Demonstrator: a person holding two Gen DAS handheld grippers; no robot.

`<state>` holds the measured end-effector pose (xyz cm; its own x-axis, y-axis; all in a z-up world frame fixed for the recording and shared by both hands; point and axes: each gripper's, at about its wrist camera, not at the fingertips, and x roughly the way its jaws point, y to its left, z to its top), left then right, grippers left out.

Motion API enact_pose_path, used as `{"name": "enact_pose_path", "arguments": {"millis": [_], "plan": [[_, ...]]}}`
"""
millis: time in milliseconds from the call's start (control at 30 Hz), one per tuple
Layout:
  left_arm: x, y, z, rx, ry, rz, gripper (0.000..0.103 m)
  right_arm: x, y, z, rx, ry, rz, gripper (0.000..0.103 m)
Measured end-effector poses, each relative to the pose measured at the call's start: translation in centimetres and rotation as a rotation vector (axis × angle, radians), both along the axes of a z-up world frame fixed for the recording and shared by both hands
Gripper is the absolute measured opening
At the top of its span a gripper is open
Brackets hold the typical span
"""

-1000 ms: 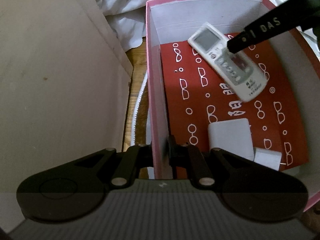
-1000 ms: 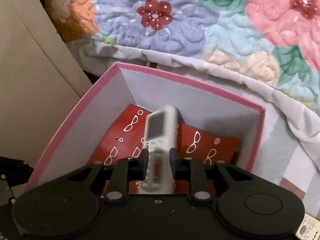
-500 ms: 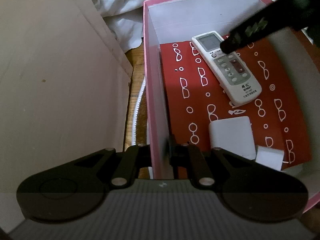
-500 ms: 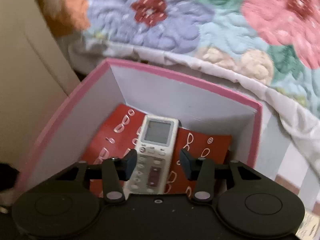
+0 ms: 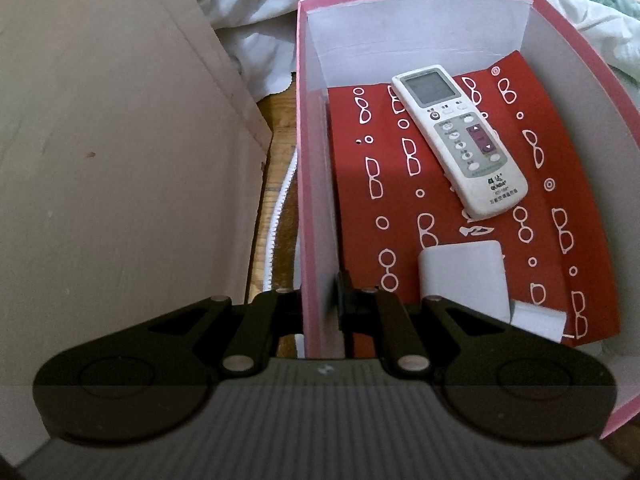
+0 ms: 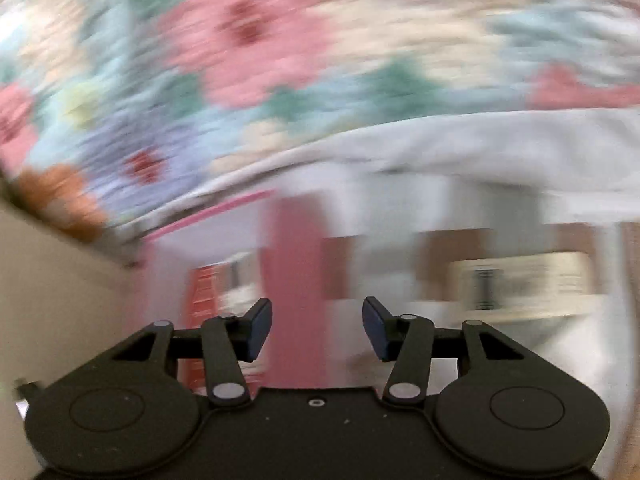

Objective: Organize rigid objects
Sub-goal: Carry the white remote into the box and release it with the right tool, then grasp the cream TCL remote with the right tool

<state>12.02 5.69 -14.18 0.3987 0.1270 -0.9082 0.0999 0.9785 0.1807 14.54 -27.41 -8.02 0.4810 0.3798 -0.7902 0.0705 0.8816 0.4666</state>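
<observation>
A pink box [image 5: 420, 24] with white inner walls and a red patterned lining stands in front of me. A white remote control [image 5: 460, 140] lies flat on the lining near the far wall. A white adapter block [image 5: 464, 276] lies nearer, with a smaller white piece [image 5: 538, 322] beside it. My left gripper [image 5: 322, 308] is shut on the box's left wall. My right gripper [image 6: 317, 330] is open and empty, out to the right of the box's pink wall [image 6: 296, 280]; its view is heavily blurred.
A beige cardboard panel [image 5: 120, 140] stands close on the left of the box. A floral quilt [image 6: 280, 60] and white sheet lie behind. A blurred flat object [image 6: 520, 284] lies at the right of the right wrist view. A white cord [image 5: 278, 208] runs between panel and box.
My right gripper let go of the remote, which now lies flat in the box. The gripper opened, pulled out of the box and swung to the right. My left gripper kept its hold.
</observation>
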Motion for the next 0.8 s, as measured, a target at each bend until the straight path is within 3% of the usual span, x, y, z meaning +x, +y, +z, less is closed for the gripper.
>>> {"name": "enact_pose_path", "arguments": {"millis": [167, 400, 500, 600, 733, 800], "plan": [[0.0, -0.2, 0.0, 0.016, 0.003, -0.003, 0.010, -1.2, -6.7, -1.8, 0.005, -0.010, -0.107, 0.058], [-0.1, -0.1, 0.0, 0.012, 0.003, 0.000, 0.010, -2.2, -8.8, -5.0, -0.106, -0.058, -0.032, 0.068], [-0.1, -0.1, 0.0, 0.013, 0.008, 0.000, 0.010, -2.6, -7.9, -5.9, -0.257, -0.152, 0.066, 0.068], [0.1, -0.3, 0.0, 0.021, 0.027, -0.005, 0.010, -2.6, -7.5, -6.8, -0.345, -0.249, 0.172, 0.068], [0.3, -0.1, -0.1, 0.006, 0.034, 0.004, 0.010, -1.1, -7.3, -7.4, -0.419, -0.217, 0.354, 0.068], [0.3, -0.1, -0.1, 0.004, 0.031, 0.008, 0.010, -0.7, -6.8, -7.7, -0.504, -0.218, 0.478, 0.068]]}}
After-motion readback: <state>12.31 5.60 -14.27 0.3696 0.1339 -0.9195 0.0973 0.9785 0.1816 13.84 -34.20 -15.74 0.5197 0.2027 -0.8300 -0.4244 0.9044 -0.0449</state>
